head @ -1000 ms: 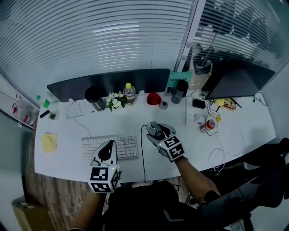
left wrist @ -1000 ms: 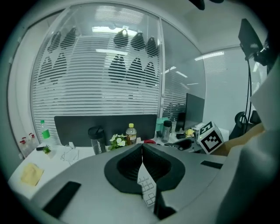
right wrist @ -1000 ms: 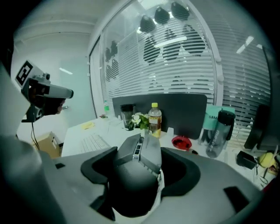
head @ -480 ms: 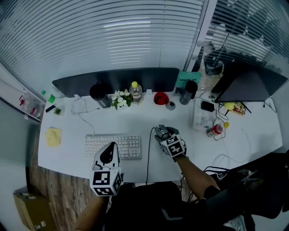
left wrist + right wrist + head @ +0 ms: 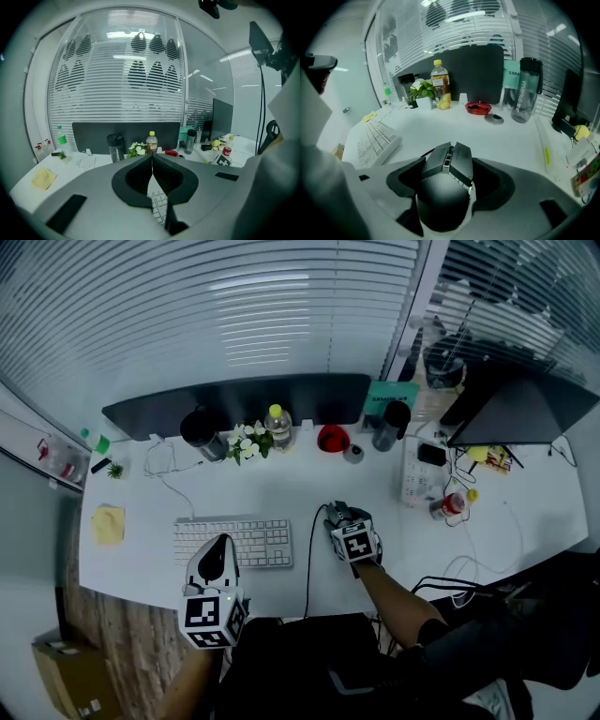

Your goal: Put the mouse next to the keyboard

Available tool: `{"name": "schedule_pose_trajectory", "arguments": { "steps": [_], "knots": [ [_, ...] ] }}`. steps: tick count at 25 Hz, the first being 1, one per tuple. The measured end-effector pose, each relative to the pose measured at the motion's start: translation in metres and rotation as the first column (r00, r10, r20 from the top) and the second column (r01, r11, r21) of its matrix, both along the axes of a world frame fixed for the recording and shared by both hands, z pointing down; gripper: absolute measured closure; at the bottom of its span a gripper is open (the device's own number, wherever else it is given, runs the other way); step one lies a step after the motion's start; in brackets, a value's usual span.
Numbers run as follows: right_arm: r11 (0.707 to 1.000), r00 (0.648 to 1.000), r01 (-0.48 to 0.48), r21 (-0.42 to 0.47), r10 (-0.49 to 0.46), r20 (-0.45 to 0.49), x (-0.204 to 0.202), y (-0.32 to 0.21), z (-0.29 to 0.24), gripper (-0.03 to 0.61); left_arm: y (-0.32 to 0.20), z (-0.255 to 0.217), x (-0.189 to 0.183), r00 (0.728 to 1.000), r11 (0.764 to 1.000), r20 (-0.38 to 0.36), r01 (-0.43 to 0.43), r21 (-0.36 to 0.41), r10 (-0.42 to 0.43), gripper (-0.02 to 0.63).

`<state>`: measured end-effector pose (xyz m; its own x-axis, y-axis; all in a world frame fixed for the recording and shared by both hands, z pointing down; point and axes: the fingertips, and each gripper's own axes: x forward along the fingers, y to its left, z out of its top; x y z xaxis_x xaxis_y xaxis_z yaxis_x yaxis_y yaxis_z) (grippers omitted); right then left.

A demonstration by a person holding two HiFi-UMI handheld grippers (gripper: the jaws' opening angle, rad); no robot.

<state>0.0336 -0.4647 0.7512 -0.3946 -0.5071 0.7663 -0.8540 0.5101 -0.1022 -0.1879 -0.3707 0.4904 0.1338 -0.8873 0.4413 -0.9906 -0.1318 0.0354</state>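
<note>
A dark wired mouse (image 5: 445, 187) sits between the jaws of my right gripper (image 5: 449, 161), whose pads close on its sides. In the head view the mouse (image 5: 337, 516) and right gripper (image 5: 340, 520) are over the white desk (image 5: 281, 486), a short gap to the right of the white keyboard (image 5: 234, 542). I cannot tell whether the mouse rests on the desk. The keyboard (image 5: 375, 140) lies to the left in the right gripper view. My left gripper (image 5: 217, 551) hovers over the keyboard's near edge, its jaws shut and empty (image 5: 151, 157).
The mouse cable (image 5: 309, 563) runs to the near desk edge between keyboard and mouse. Along the back stand a dark monitor back (image 5: 234, 401), black tumbler (image 5: 197, 430), flowers (image 5: 246, 443), bottle (image 5: 278, 425), red dish (image 5: 332, 440), grey flask (image 5: 390, 426). Clutter and cables lie right (image 5: 441, 493).
The right gripper with the mouse has stayed beside the keyboard's right end, only shifting slightly. The left gripper keeps its place over the keyboard's near edge. The head view itself has shifted.
</note>
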Motion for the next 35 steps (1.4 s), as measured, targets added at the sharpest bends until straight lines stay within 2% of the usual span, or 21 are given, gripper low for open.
{"name": "schedule_pose_trajectory", "arguments": {
  "steps": [7,14,18,22,27,30,35],
  "knots": [
    [0.993,0.994,-0.112,-0.042,0.111,-0.016,0.011,0.014,0.013,0.273,-0.002,0.004,-0.001,0.999,0.999,0.001,-0.042,-0.024,0.042,0.584],
    [0.988,0.989,-0.146,-0.056,0.145,-0.025,0.013,0.024,0.014,0.273,-0.004,0.005,-0.002,0.997,0.997,-0.006,-0.071,-0.028,0.071,0.584],
    [0.977,0.981,-0.195,-0.081,0.196,0.004,0.015,0.029,0.011,0.273,-0.005,0.008,-0.003,0.996,0.995,-0.017,-0.089,-0.039,0.089,0.584],
    [0.980,0.983,-0.183,-0.075,0.184,0.011,0.014,0.035,0.015,0.268,-0.002,0.013,-0.001,0.993,0.991,-0.021,-0.117,-0.059,0.116,0.584],
    [0.983,0.985,-0.173,-0.068,0.174,0.015,0.013,0.035,0.015,0.260,-0.006,0.004,-0.004,0.990,0.990,-0.010,-0.138,-0.029,0.137,0.584],
    [0.982,0.984,-0.173,-0.077,0.176,0.028,0.013,0.033,0.011,0.221,-0.007,0.001,-0.006,0.989,0.989,-0.007,-0.146,-0.030,0.145,0.584],
    [0.985,0.984,-0.171,-0.025,0.172,0.049,0.015,0.026,-0.017,0.210,-0.007,-0.009,-0.012,0.989,0.989,-0.019,-0.145,0.004,0.145,0.584]
  ]
}}
